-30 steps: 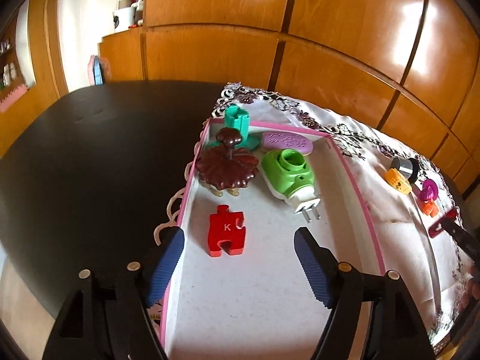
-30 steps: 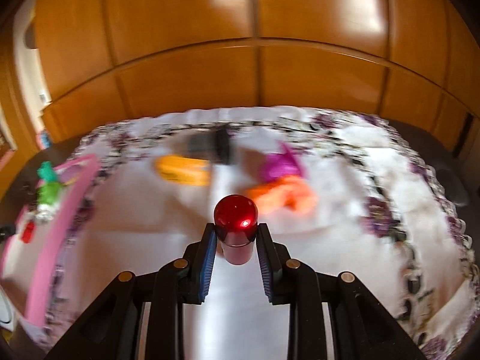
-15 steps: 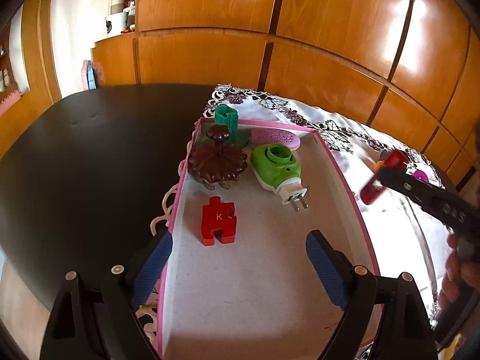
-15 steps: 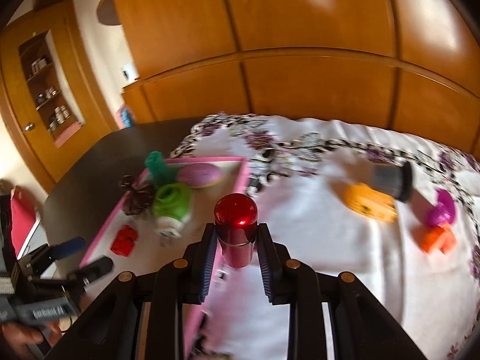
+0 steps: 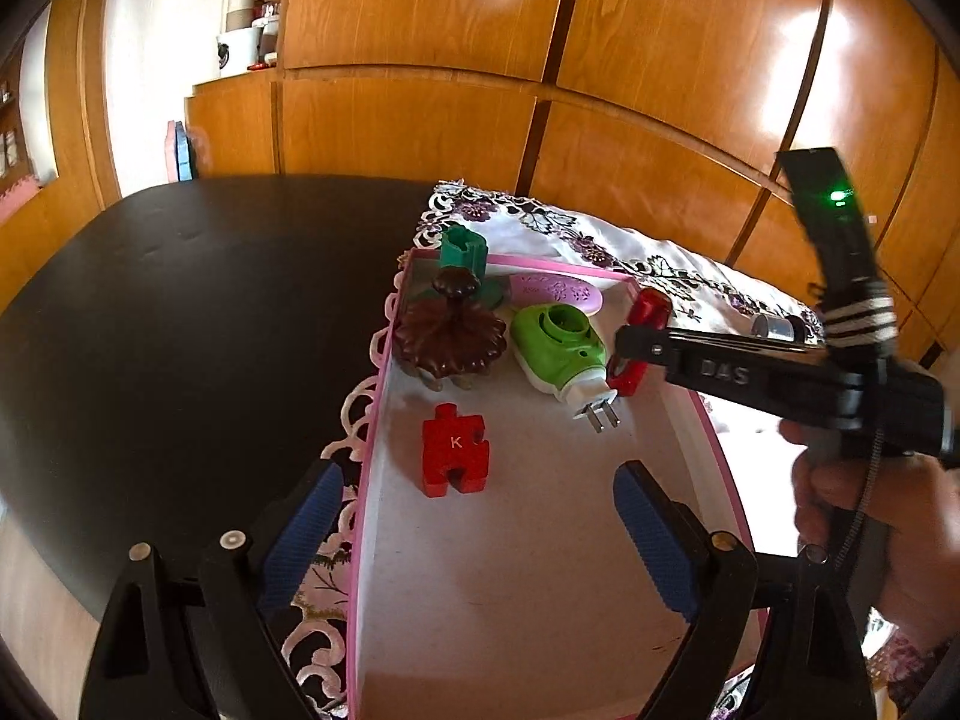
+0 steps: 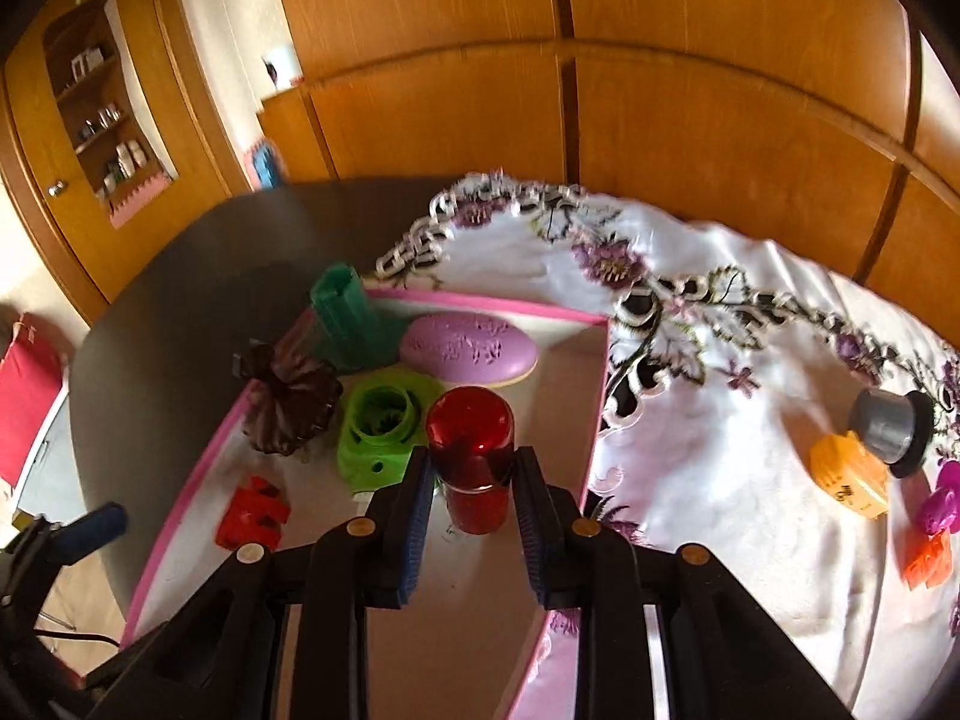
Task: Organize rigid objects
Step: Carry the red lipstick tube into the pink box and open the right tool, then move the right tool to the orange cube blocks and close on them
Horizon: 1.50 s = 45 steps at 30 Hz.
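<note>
The left gripper (image 5: 474, 534) hangs low over the near end of the pink-rimmed tray (image 5: 717, 462), its blue pads spread wide with nothing between them, apparently parked clear so the other hand can work. Just beyond it on the tray floor lies a red puzzle piece marked K (image 5: 454, 449). To the right, a person's hand (image 5: 864, 516) carries the right gripper (image 6: 474, 498) in over the tray's right rim, its jaws pinching a red cylindrical cap (image 6: 472, 450) upright by its lower half, the domed top left standing proud, likely so it can be set down on its base. The cap hangs above the tray beside a green plug-in device (image 5: 561, 348), whose metal prongs point toward the near end. Left of that device sits a brown flower-shaped ornament (image 5: 450, 333), and against the far wall stand a dark green plastic piece (image 5: 462, 249) and a lilac oval soap (image 6: 468, 351), so the open floor is the near half. Farther right, out on the embroidered white cloth (image 6: 690, 420), an orange block (image 6: 849, 474), a grey cup-shaped piece (image 6: 891, 420), a magenta toy (image 6: 942, 501) and a small orange-red piece (image 6: 930, 558) are not yet sorted into the tray.
</note>
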Each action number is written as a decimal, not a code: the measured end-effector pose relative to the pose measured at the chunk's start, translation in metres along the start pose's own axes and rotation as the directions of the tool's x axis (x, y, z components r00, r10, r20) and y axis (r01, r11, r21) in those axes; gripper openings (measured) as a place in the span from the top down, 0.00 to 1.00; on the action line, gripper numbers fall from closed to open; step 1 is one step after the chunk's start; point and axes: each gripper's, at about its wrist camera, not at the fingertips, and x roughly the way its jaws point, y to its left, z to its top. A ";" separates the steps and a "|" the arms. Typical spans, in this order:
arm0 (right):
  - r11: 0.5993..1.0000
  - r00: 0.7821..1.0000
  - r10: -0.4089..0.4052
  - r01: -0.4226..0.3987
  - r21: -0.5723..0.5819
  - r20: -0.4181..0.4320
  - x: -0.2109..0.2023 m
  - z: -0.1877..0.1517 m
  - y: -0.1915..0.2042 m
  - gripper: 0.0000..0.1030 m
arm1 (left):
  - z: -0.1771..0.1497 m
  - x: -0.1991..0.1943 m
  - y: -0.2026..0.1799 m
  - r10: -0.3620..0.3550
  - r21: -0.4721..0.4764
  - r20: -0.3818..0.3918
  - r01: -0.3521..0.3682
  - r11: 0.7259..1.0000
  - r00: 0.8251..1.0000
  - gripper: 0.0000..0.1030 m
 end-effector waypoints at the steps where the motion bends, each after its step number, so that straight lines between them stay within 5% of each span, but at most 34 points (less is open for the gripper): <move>1: 1.000 1.000 -0.012 0.012 0.001 -0.005 0.003 0.002 0.000 0.75 | 0.001 0.000 0.001 0.003 -0.002 0.002 -0.003 1.000 1.000 0.10; 18: 0.993 0.994 -0.026 0.013 0.117 0.108 -0.047 -0.011 -0.029 0.69 | 0.005 0.009 -0.006 0.009 -0.014 -0.018 -0.009 1.000 1.000 0.07; 45: 0.941 0.990 -0.139 0.126 0.313 0.022 -0.084 -0.116 -0.121 0.63 | -0.001 0.000 -0.081 -0.065 0.111 -0.045 0.070 0.991 0.997 0.03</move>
